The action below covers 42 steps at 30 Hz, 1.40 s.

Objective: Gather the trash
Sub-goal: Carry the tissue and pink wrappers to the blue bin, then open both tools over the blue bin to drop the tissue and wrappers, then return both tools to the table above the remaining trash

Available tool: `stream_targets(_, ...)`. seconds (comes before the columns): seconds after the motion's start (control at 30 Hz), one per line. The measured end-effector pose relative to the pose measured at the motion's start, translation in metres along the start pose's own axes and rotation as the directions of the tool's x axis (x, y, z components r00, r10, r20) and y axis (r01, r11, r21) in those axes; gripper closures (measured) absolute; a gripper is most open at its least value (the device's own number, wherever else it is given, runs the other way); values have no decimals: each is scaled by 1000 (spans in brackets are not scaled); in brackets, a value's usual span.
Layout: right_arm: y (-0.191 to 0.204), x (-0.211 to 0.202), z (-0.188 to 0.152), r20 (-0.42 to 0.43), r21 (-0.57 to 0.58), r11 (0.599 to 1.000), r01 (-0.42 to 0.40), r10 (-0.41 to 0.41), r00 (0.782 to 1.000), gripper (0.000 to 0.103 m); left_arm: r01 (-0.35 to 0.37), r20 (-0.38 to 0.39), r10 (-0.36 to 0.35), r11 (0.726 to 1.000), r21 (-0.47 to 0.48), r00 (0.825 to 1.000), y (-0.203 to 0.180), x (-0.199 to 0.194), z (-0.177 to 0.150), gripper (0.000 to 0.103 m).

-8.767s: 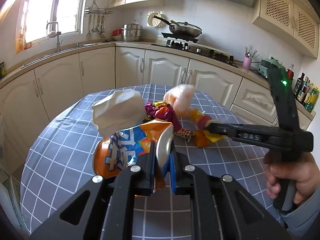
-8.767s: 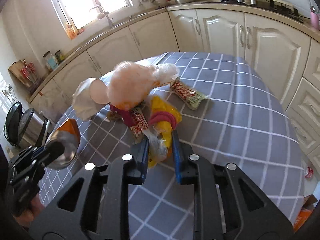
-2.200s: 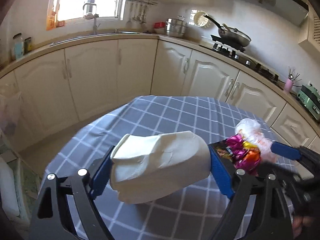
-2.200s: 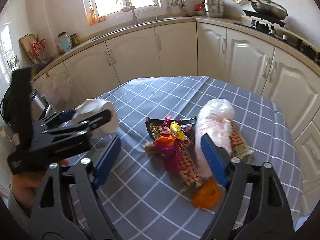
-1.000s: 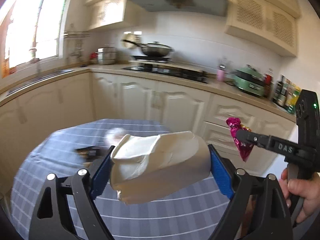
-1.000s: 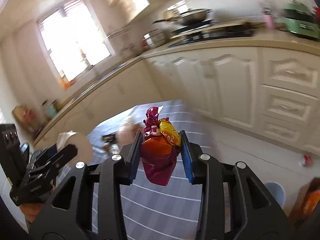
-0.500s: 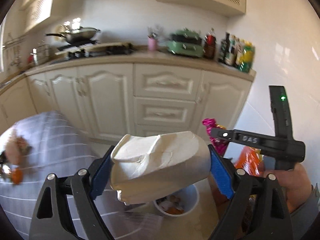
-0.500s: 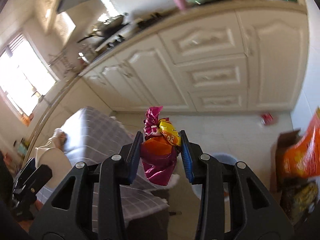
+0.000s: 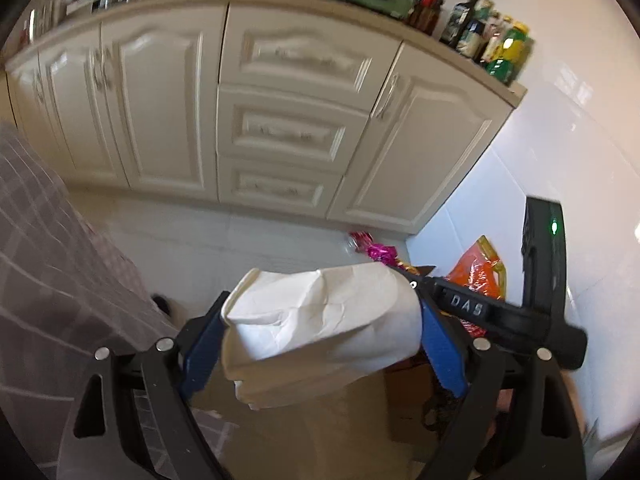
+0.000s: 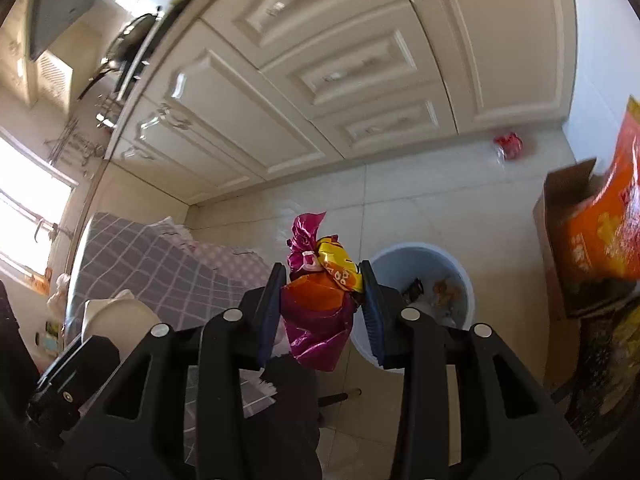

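My left gripper [image 9: 320, 332] is shut on a crumpled white paper cup [image 9: 320, 324], its blue pads pressing both ends. My right gripper [image 10: 324, 296] is shut on a bundle of magenta, orange and yellow wrappers [image 10: 318, 300]. A pale blue trash bin [image 10: 420, 256] with scraps inside stands on the tiled floor just right of and beyond the right gripper. In the left wrist view the right gripper [image 9: 404, 270] reaches in from the right, with the wrappers [image 9: 380, 252] showing above the cup; the bin is hidden there. The cup [image 10: 116, 316] shows at lower left in the right wrist view.
Cream cabinets [image 9: 288, 128] line the wall ahead. The table with the grey checked cloth [image 10: 152, 264] is on the left. A cardboard box [image 10: 560, 216] with an orange bag [image 10: 604, 232] stands right of the bin. A red wrapper [image 10: 508, 146] lies on the floor by the cabinets.
Both grippers swung away from the table and tipped down toward the floor, each keeping its load. The bin now lies close under the right gripper.
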State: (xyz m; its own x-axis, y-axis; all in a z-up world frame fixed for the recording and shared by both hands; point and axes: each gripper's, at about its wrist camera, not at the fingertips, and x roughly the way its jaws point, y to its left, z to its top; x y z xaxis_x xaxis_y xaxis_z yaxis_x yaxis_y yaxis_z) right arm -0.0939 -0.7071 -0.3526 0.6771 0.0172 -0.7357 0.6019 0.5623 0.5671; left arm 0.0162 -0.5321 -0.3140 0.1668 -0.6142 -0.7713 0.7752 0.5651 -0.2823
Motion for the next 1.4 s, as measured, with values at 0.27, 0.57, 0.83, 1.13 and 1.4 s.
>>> stream_targets(0.27, -39, 36, 5, -48, 136, 991, 14, -8, 999, 53, 45, -159, -75, 982, -183, 984, 28, 82, 5, 16)
stream_targets(0.57, -55, 39, -1, -43, 192, 981, 28, -20, 999, 13, -16, -233, -39, 973, -230, 972, 48, 106, -2, 10)
stream_targets(0.83, -44, 21, -2, -15, 168, 985, 38, -36, 999, 7, -18, -185, -21, 979, -205, 983, 39, 83, 6, 10)
stream_targets(1.13, -16, -12, -1, 41, 136, 991, 18, -23, 999, 7, -7, -103, -9, 989, -151, 995, 20, 32, 14, 10)
stream_targets(1.4, 29, -51, 1, 111, 60, 998, -8, 1, 994, 7, 3, 10, -2, 996, -94, 1000, 4, -36, 16, 10)
